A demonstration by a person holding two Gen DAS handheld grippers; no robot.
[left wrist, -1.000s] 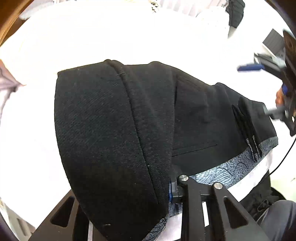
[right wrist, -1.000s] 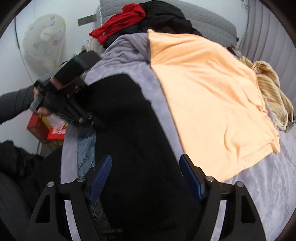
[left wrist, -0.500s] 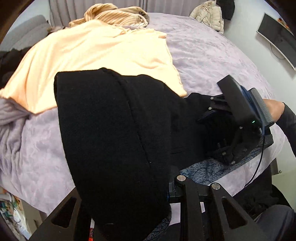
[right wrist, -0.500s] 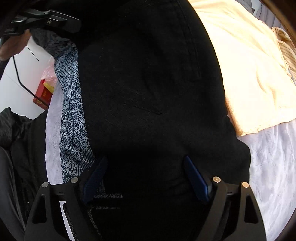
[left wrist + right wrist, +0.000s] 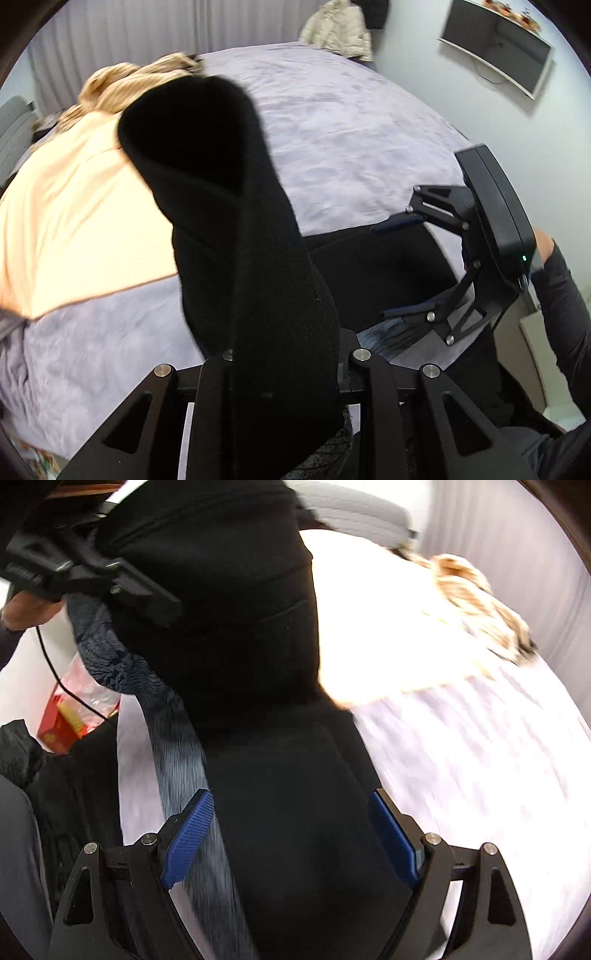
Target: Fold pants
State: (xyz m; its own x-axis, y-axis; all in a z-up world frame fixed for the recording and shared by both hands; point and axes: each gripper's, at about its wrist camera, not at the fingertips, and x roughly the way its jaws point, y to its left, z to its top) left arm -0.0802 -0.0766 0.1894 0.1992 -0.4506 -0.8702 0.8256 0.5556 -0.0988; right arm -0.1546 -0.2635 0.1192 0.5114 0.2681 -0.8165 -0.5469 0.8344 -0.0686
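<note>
The black pants [image 5: 258, 295] are pinched in the closed left gripper [image 5: 288, 373] at 6 o'clock of the left view, a thick fold rising toward 11 o'clock while the rest lies on the purple bed [image 5: 351, 129], probably so that the lifted part can be carried over the flat part. The right gripper [image 5: 291, 838] is held wide open at 6 o'clock of its own view, empty, its blue pads [image 5: 188, 834] straddling the cloth, seemingly to steady or take it. An orange blanket [image 5: 66, 221] lies at 9 o'clock, just beside the pants.
</note>
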